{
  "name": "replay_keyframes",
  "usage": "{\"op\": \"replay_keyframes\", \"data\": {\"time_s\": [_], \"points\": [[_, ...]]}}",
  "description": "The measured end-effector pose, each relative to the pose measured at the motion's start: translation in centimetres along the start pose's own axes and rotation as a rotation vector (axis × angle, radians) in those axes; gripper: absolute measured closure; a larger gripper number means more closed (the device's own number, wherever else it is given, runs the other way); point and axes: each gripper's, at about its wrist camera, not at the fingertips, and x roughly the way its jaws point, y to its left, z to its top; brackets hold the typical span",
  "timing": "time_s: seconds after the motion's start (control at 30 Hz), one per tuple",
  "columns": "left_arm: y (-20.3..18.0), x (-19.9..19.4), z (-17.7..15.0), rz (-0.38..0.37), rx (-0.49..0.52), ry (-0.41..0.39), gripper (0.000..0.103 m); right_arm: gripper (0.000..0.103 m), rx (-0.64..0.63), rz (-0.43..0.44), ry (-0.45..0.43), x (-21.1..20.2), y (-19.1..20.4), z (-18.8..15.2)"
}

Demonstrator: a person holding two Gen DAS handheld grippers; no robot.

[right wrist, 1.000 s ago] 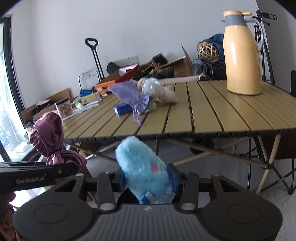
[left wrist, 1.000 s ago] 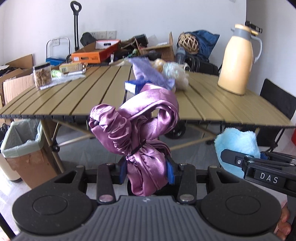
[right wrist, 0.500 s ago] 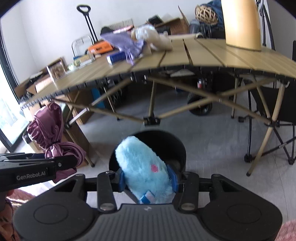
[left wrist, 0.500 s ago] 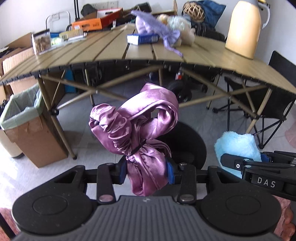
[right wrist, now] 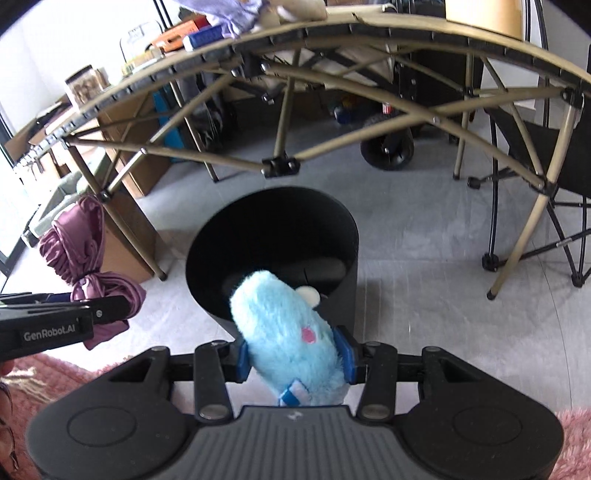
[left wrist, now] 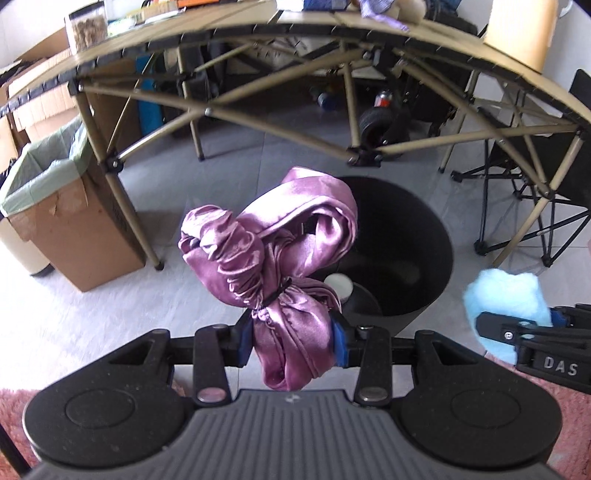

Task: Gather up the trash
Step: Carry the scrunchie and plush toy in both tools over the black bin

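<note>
My left gripper (left wrist: 293, 341) is shut on a bundle of purple satin cloth (left wrist: 273, 254) tied with a black band, held above the near rim of a round black bin (left wrist: 417, 236) on the floor. My right gripper (right wrist: 295, 356) is shut on a fluffy light blue plush (right wrist: 284, 325), held over the near edge of the same black bin (right wrist: 273, 210). A small white round thing (right wrist: 309, 294) lies inside the bin. The plush (left wrist: 504, 295) shows at the right of the left wrist view, the purple cloth (right wrist: 85, 251) at the left of the right wrist view.
A folding slatted table (left wrist: 236, 26) with crossed metal legs stands behind the bin. A cardboard box with a green liner (left wrist: 62, 206) stands left under the table. A black folding chair (right wrist: 546, 166) is at the right. Pink rug (right wrist: 55, 373) lies near me.
Both grippers have tilted down from table height toward the floor. The black bin has come into view and grown closer below the held cloth and plush.
</note>
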Motion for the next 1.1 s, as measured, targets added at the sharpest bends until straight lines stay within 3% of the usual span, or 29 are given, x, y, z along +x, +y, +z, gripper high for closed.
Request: {"op": "replay_keyframes", "data": {"time_s": [0.4, 1.1], "points": [[1.8, 2.5, 0.0, 0.020, -0.051, 0.068, 0.062, 0.059, -0.001, -0.031, 0.034, 1.6, -0.4, 0.5], [4.0, 5.3, 0.9, 0.047, -0.112, 0.133, 0.062, 0.059, -0.088, -0.023, 0.040, 5.1, 3.0, 5.0]]}}
